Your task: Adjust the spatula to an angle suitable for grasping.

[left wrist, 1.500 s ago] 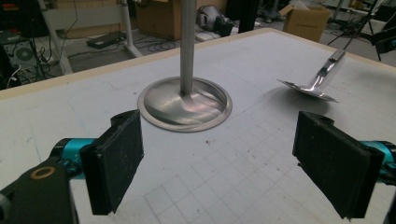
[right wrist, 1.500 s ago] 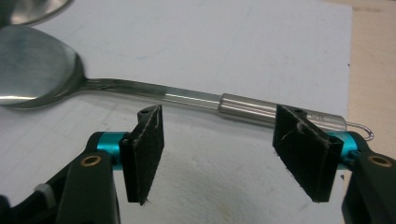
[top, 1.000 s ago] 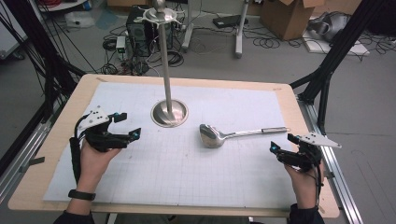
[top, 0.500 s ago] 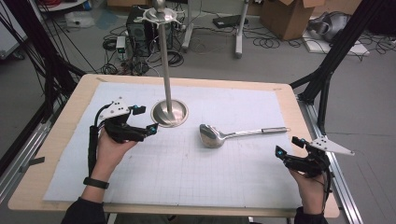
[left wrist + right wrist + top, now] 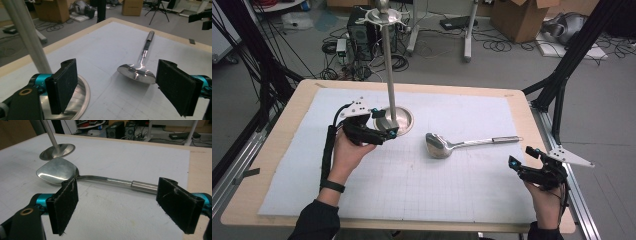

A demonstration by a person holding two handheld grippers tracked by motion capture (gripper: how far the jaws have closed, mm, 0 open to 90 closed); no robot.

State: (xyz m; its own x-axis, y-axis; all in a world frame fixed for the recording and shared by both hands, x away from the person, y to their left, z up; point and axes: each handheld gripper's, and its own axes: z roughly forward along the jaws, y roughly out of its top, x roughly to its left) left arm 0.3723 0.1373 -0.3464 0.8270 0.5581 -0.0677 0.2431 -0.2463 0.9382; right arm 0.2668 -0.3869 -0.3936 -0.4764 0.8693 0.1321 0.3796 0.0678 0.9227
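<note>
The big wooden table with its white grid mat (image 5: 362,200) holds a tall shiny metal stand with a round base (image 5: 398,120). A shiny metal ladle with a long handle (image 5: 462,145) lies flat on the mat, just right of that base. The left gripper (image 5: 382,126) sits by the base with its jaws wide apart and empty. To hold the stand well, it should close gently on the pole, low down. The right gripper (image 5: 524,159) is spread wide and empty too, near the ladle's handle end.
</note>
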